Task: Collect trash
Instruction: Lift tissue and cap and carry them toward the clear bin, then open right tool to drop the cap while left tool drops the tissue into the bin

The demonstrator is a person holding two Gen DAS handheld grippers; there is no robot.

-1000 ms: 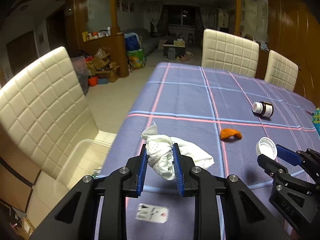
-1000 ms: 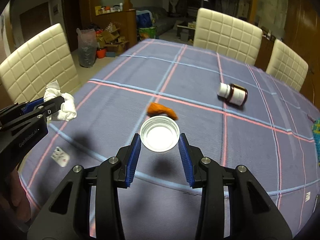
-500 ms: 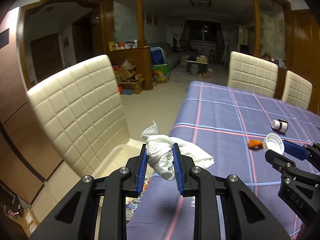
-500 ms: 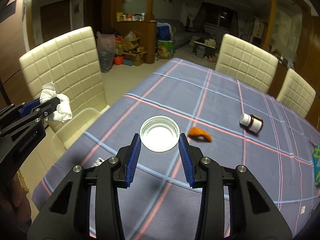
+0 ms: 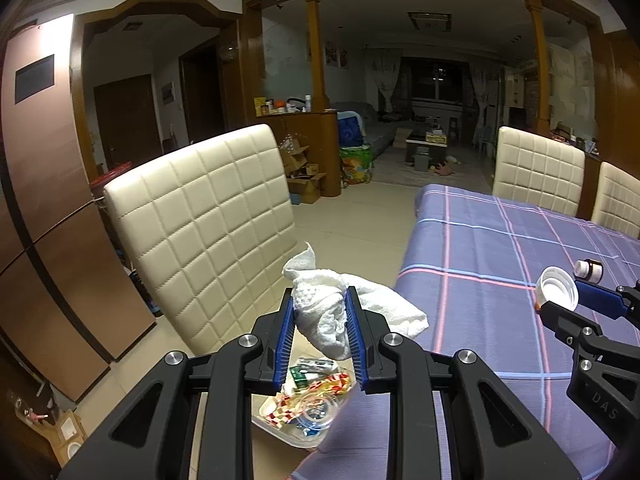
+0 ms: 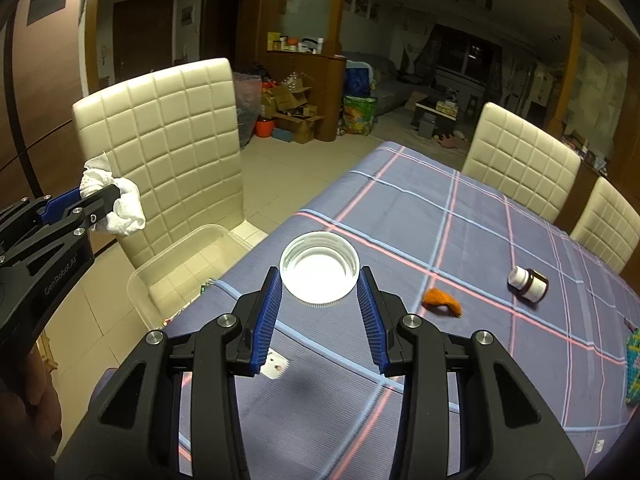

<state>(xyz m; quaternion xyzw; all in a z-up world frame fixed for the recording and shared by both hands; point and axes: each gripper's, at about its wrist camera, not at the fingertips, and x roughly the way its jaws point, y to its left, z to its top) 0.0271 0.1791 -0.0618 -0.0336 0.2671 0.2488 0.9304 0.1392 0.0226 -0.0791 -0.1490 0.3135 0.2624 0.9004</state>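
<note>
My left gripper is shut on a crumpled white tissue and holds it in the air over a clear plastic bin with wrappers in it, on the chair seat beside the table. The tissue and bin also show in the right wrist view. My right gripper is shut on a white jar lid, held above the table's near left edge. An orange peel and a small brown bottle lie on the purple plaid tablecloth.
A cream quilted chair stands behind the bin. Two more cream chairs stand at the table's far side. A small white card lies on the cloth under my right gripper. A colourful item sits at the right edge.
Both grippers have moved left and up, away from the table middle. The tissue has gone from over the table to over the bin. The lid has travelled toward the table's left edge.
</note>
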